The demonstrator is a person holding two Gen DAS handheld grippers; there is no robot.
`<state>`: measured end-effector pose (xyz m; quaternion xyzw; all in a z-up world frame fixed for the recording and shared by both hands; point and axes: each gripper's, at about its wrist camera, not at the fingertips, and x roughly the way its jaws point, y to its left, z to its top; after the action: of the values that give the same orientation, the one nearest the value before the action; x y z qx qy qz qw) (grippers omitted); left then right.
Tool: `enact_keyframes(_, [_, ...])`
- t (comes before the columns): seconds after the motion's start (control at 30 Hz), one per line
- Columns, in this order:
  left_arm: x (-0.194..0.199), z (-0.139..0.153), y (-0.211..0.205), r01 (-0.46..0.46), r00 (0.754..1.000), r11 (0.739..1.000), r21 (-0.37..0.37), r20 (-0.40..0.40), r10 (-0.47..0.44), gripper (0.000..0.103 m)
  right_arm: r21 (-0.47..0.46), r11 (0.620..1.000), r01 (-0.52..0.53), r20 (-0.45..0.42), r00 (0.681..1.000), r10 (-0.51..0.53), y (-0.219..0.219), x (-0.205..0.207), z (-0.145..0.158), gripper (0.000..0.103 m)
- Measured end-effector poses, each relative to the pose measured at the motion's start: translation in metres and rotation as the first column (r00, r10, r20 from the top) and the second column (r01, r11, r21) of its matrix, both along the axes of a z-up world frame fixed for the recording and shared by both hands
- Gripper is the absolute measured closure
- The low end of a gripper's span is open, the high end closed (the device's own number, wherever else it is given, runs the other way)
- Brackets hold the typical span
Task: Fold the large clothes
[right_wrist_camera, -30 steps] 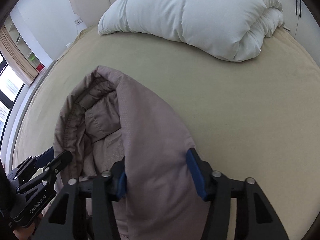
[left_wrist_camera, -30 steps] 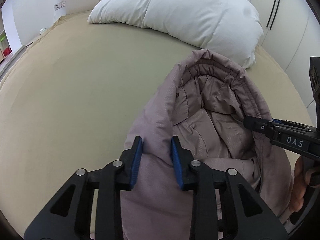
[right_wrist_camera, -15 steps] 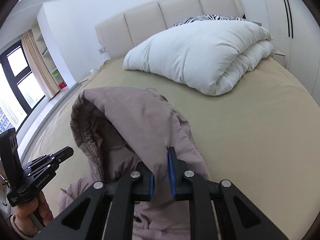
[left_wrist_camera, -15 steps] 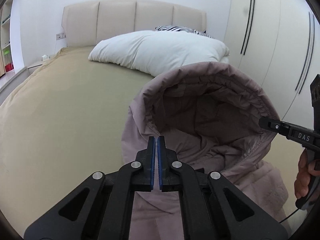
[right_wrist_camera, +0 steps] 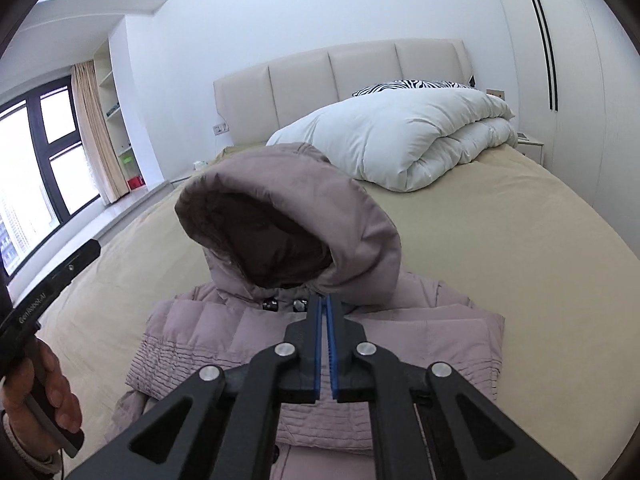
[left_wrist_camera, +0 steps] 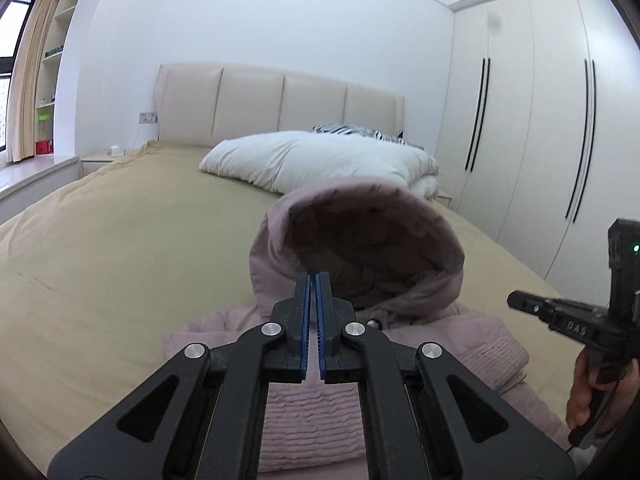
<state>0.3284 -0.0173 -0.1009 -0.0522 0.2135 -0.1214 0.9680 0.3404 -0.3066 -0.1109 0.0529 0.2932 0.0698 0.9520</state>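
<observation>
Left wrist view: the left gripper [left_wrist_camera: 313, 280] has its blue-padded jaws closed together with nothing between them, the tips standing in front of the hood [left_wrist_camera: 360, 240] of a mauve padded jacket [left_wrist_camera: 308, 412]. The jacket lies on the tan bedspread [left_wrist_camera: 120, 240] at the near end of the bed, its hood raised and gaping toward the camera. At 3 o'clock the right gripper [left_wrist_camera: 520, 302] shows from the side, borne by a hand [left_wrist_camera: 584, 392]; its tip is just beside the jacket's shoulder, and contact cannot be told.

Right wrist view: the right gripper [right_wrist_camera: 324, 300] likewise has its jaws closed and empty, the tips at the collar below the hood [right_wrist_camera: 288, 216], just beside two dark snap fasteners [right_wrist_camera: 284, 305]. The jacket [right_wrist_camera: 400, 344] fills the lower centre. At 9 o'clock the left gripper's body [right_wrist_camera: 52, 280] and its hand [right_wrist_camera: 44, 392] cross the frame edge.

Surroundings: a folded white duvet [right_wrist_camera: 400, 140] lies at 12 to 1 o'clock, well apart from the jacket, with a zebra-print pillow [right_wrist_camera: 408, 87] behind it against the cream headboard [right_wrist_camera: 340, 72]. White wardrobe doors [left_wrist_camera: 540, 120] stand at 2 o'clock in the left view; a window [right_wrist_camera: 28, 172] and curtain [right_wrist_camera: 94, 132] at 9 to 10 o'clock in the right view.
</observation>
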Motion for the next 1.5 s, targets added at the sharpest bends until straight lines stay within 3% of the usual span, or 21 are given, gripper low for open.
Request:
enact_keyframes(0.07, [0.005, -0.007, 0.003, -0.012, 0.999, 0.999, 0.048, -0.048, 0.014, 0.101, 0.010, 1.000, -0.011, -0.007, 1.000, 0.011, 0.000, 0.000, 0.001, 0.086])
enact_keyframes(0.17, [0.036, -0.013, 0.008, -0.021, 0.988, 0.996, 0.084, -0.149, 0.034, 0.100, 0.032, 0.999, 0.015, 0.019, 1.000, -0.015, -0.006, 0.003, 0.004, 0.027])
enact_keyframes(0.2, [0.049, -0.014, 0.008, -0.015, 0.983, 0.996, 0.092, -0.180, 0.031, 0.099, 0.043, 0.999, 0.018, 0.027, 0.999, -0.019, -0.007, 0.007, 0.004, 0.022])
enact_keyframes(0.3, [0.107, -0.022, 0.004, 0.002, 0.960, 0.995, 0.099, -0.278, 0.026, 0.082, 0.022, 0.999, 0.028, -0.009, 1.000, -0.028, -0.010, 0.036, 0.003, 0.022])
enact_keyframes(0.37, [0.138, -0.027, 0.003, -0.005, 0.946, 0.997, 0.075, -0.322, 0.029, 0.055, 0.030, 0.999, 0.043, -0.053, 0.998, -0.042, -0.014, 0.060, -0.001, 0.022])
enact_keyframes(0.4, [0.152, -0.029, 0.005, -0.003, 0.942, 0.999, 0.048, -0.336, 0.019, 0.031, 0.040, 0.998, 0.042, -0.070, 0.997, -0.039, -0.016, 0.070, -0.002, 0.022])
enact_keyframes(0.43, [0.173, -0.030, 0.006, -0.012, 0.940, 0.999, 0.044, -0.340, 0.026, 0.023, 0.050, 0.998, 0.038, -0.088, 0.996, -0.033, -0.019, 0.084, -0.003, 0.022])
enact_keyframes(0.63, [0.259, -0.043, -0.018, 0.015, 0.908, 0.996, 0.084, -0.418, 0.021, 0.023, 0.052, 0.998, 0.034, -0.191, 0.981, -0.023, -0.023, 0.168, -0.016, 0.022])
enact_keyframes(0.77, [0.314, -0.058, -0.038, 0.017, 0.900, 0.986, 0.164, -0.431, 0.056, 0.023, 0.087, 0.996, 0.009, -0.251, 0.968, 0.013, -0.017, 0.222, -0.025, 0.022])
enact_keyframes(1.0, [0.368, -0.076, -0.050, -0.012, 0.904, 0.978, 0.208, -0.416, 0.099, 0.023, 0.002, 1.000, 0.001, -0.355, 0.935, 0.000, 0.012, 0.292, -0.055, 0.022])
enact_keyframes(1.13, [0.393, -0.091, -0.056, -0.007, 0.880, 0.978, 0.208, -0.463, 0.105, 0.024, -0.039, 0.999, 0.036, -0.386, 0.921, -0.048, 0.016, 0.314, -0.073, 0.023])
enact_keyframes(1.17, [0.399, -0.093, -0.055, -0.009, 0.877, 0.981, 0.195, -0.470, 0.102, 0.026, -0.039, 0.998, 0.042, -0.392, 0.918, -0.054, 0.016, 0.319, -0.075, 0.029])
enact_keyframes(1.2, [0.404, -0.095, -0.055, -0.006, 0.874, 0.983, 0.183, -0.477, 0.094, 0.040, -0.032, 0.998, 0.045, -0.398, 0.916, -0.054, 0.016, 0.322, -0.077, 0.037])
enact_keyframes(1.23, [0.409, -0.098, -0.055, 0.000, 0.864, 0.985, 0.175, -0.495, 0.088, 0.059, -0.026, 0.999, 0.044, -0.401, 0.915, -0.051, 0.014, 0.323, -0.078, 0.043])
enact_keyframes(1.33, [0.412, -0.104, -0.060, 0.035, 0.849, 0.983, 0.178, -0.524, 0.065, 0.090, -0.048, 0.999, 0.023, -0.406, 0.913, -0.040, 0.013, 0.323, -0.077, 0.078])
enact_keyframes(1.4, [0.399, -0.096, -0.061, 0.039, 0.869, 0.986, 0.164, -0.493, 0.048, 0.093, -0.058, 0.998, 0.011, -0.392, 0.919, -0.033, 0.010, 0.320, -0.072, 0.087])
enact_keyframes(1.5, [0.367, -0.069, -0.052, 0.028, 0.918, 0.990, 0.141, -0.395, 0.031, 0.094, -0.040, 0.999, 0.011, -0.338, 0.941, -0.024, 0.002, 0.300, -0.055, 0.091])
